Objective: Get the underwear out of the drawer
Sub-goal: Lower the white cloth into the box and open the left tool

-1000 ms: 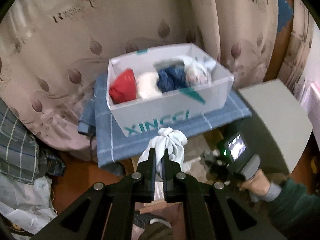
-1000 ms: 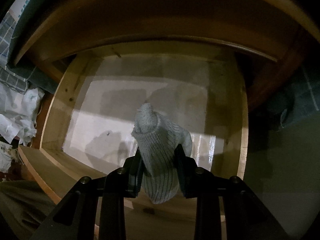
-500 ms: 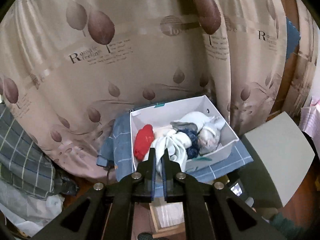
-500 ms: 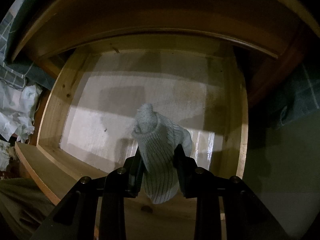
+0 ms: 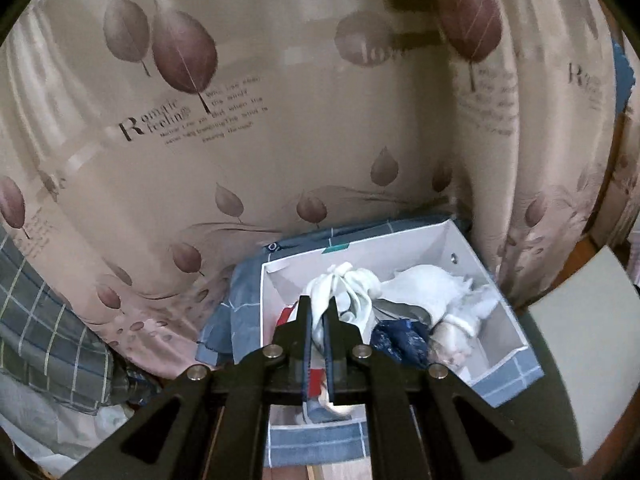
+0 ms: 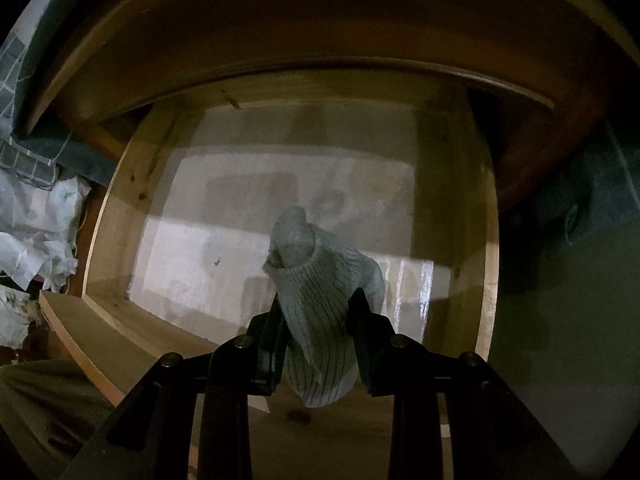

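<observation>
My left gripper [image 5: 317,304] is shut on a knotted white bundle of underwear [image 5: 348,292], held above a white cardboard box [image 5: 472,256]. Inside that box lie a red piece [image 5: 285,315], a dark blue piece [image 5: 394,336] and white pieces [image 5: 436,292]. In the right wrist view my right gripper [image 6: 318,300] is shut on a rolled grey ribbed bundle [image 6: 316,288] over an open wooden drawer [image 6: 116,216]. The drawer's pale bottom [image 6: 240,240] shows nothing else lying on it.
The box rests on a blue checked cloth [image 5: 316,444] in front of a beige leaf-print curtain [image 5: 240,140]. A grey checked fabric [image 5: 44,328] hangs at the left, a pale flat panel [image 5: 580,340] at the right. Crumpled white plastic [image 6: 36,240] lies left of the drawer.
The left gripper has risen and moved forward with the white bundle, from in front of the box to above its inside. The right gripper has kept still with the grey bundle.
</observation>
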The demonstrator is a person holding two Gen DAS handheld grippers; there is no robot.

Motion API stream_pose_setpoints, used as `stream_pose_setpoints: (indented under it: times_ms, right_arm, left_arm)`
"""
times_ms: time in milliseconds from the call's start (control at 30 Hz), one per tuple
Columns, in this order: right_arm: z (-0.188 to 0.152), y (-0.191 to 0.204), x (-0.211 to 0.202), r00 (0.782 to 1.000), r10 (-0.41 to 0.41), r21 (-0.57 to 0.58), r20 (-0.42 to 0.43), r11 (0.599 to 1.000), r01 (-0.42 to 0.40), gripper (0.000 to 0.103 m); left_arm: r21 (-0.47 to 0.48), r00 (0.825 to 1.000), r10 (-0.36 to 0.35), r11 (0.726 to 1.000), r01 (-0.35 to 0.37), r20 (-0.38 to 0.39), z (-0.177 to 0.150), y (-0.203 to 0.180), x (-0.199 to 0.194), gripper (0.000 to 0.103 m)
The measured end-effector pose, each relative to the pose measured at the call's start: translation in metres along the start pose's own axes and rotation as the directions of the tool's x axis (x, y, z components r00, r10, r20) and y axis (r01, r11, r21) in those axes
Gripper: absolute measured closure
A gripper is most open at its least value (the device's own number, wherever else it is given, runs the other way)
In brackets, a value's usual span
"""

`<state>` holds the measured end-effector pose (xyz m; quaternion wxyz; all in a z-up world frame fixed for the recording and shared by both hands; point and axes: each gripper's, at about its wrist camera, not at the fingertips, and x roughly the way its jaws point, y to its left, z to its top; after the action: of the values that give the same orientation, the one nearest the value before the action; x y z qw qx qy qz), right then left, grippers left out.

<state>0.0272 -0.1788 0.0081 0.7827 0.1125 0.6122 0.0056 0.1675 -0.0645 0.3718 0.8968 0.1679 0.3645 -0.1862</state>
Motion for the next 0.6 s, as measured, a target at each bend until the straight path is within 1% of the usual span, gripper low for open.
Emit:
stream_pose_setpoints:
  times_ms: [67,167,233,400,500,600]
  right_arm:
    - [0.0,0.001,-0.001,1.0,0.004,-0.002,0.002,1.0,-0.004,0.075]
    - [0.001,0.001,-0.001,1.0,0.012,-0.003,0.002,1.0,-0.012,0.075]
    - [0.001,0.001,-0.001,1.0,0.014,-0.006,0.004,1.0,-0.014,0.075]
    - [0.001,0.001,0.0,1.0,0.013,-0.007,-0.001,1.0,-0.013,0.075]
    - [0.001,0.001,0.0,1.0,0.01,-0.003,-0.002,1.0,-0.01,0.075]
    - [0.001,0.002,0.0,1.0,0.01,-0.001,-0.001,1.0,-0.01,0.075]
  left_arm:
    - [0.005,1.0,0.011,1.0,-0.011,-0.01,-0.006,-0.003,0.017,0.098]
    - [0.023,0.998,-0.003,1.0,0.004,-0.057,-0.019,-0.008,0.044,0.098]
    - [0.032,0.994,-0.012,0.999,0.015,-0.104,-0.032,-0.013,0.062,0.098]
    - [0.047,0.993,-0.044,0.998,0.049,-0.114,-0.047,-0.028,0.069,0.097]
    - [0.029,0.986,-0.078,0.996,0.083,-0.148,-0.053,-0.032,0.072,0.095]
    - [0.03,0.982,-0.089,0.995,0.096,-0.165,-0.06,-0.035,0.073,0.094]
